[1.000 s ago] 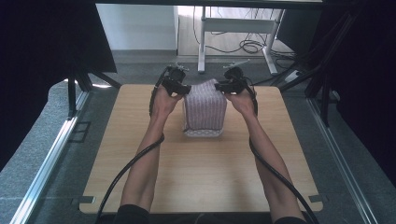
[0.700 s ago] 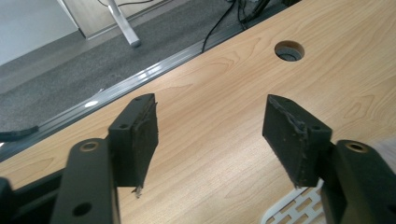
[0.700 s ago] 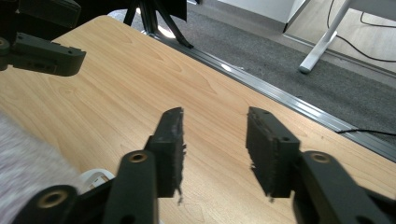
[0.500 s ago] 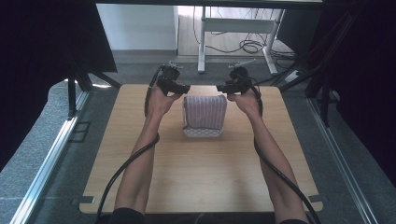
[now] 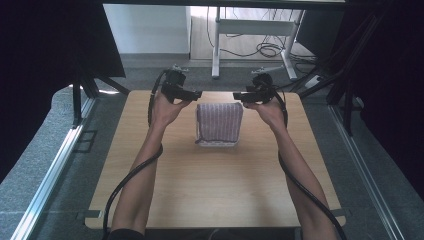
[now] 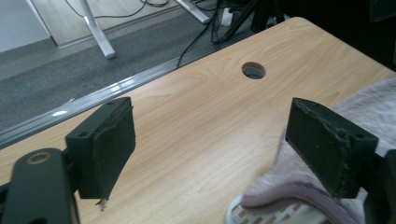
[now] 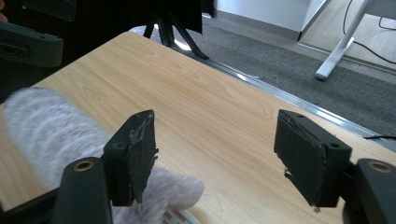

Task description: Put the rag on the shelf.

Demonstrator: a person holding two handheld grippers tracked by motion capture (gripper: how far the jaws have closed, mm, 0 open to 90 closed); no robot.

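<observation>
A light wooden surface (image 5: 210, 190) is set on grey carpet, desk legs and cables seen at the frame's top. A folded, striped lilac towel (image 5: 219, 122) is draped over a white slatted basket (image 5: 216, 144) at upper centre. The left hand-held gripper (image 5: 196, 93) and right hand-held gripper (image 5: 239, 95) are held flanking the towel's top, both released, jaws spread, nothing grasped.

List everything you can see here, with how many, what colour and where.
Table: one, light wood, centre; round hole in its far edge.
Towel: one, lilac-grey striped, folded, on the table's far half.
Basket: one, white slotted, under the towel, mostly covered.
Desk frame: one, white, on the floor beyond, cables beside it.
Left gripper: one, black, open, left of the towel's far edge.
Right gripper: one, black, open, on its right.
Forearms: two, bare.
</observation>
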